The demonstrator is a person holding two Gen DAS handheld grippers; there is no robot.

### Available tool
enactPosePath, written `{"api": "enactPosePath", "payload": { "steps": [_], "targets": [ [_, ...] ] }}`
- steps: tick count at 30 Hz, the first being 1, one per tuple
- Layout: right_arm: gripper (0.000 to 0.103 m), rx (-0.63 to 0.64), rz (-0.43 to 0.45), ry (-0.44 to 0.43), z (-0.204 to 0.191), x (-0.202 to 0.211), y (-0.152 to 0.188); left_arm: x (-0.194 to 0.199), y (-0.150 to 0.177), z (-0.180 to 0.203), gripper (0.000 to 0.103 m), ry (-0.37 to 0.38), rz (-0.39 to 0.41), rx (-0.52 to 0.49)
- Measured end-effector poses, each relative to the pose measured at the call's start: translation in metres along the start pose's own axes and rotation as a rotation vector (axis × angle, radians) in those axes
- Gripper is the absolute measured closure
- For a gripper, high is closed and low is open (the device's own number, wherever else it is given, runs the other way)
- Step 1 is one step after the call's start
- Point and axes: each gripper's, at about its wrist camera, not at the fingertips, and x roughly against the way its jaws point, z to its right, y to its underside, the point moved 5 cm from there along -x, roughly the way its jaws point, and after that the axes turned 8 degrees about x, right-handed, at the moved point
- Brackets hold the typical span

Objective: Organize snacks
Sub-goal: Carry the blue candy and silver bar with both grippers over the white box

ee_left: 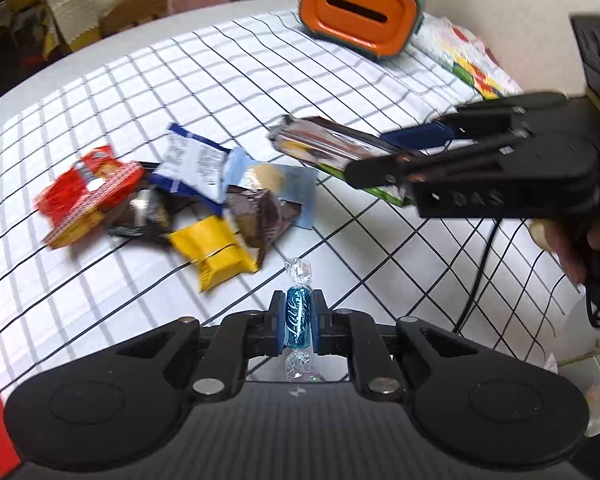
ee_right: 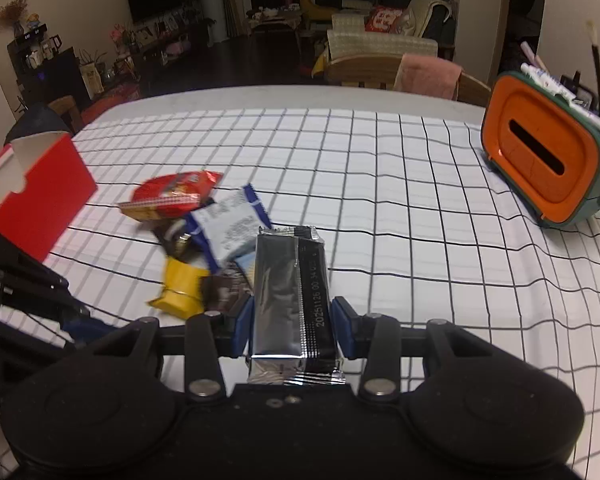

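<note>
**Both grippers holding snacks above the pile**

Left gripper (ee_left: 297, 322) pinches a blue twist-wrapped candy (ee_left: 298, 318) between its pads, lifted over the checked cloth (ee_left: 220, 60) just in front of the snack pile (ee_left: 172, 200). Right gripper (ee_right: 293, 326) clamps a silver-black bar (ee_right: 290, 292) lengthwise, just right of the pile. Red box (ee_right: 48, 196) sits left of the pile; orange holder (ee_right: 540, 160) well apart, far right.
</note>
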Motion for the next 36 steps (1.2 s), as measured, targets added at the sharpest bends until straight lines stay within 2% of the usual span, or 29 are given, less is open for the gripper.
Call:
{"api": "enactPosePath", "payload": {
  "steps": [9, 20, 29, 36],
  "targets": [
    [0.062, 0.018, 0.043, 0.002, -0.053, 0.038, -0.02, 0.065, 0.01, -0.042, 0.091, -0.077, 0.093, 0.101],
    [0.062, 0.096, 0.106, -0.035, -0.143, 0.06, -0.063, 0.139, 0.03, -0.118, 0.091, -0.16, 0.18, 0.197],
    [0.062, 0.153, 0.136, -0.076, -0.217, 0.058, -0.095, 0.188, 0.045, -0.183, 0.091, -0.218, 0.244, 0.266],
    [0.062, 0.184, 0.133, -0.105, -0.267, 0.041, -0.114, 0.212, 0.058, -0.234, 0.091, -0.264, 0.26, 0.31]
  ]
}}
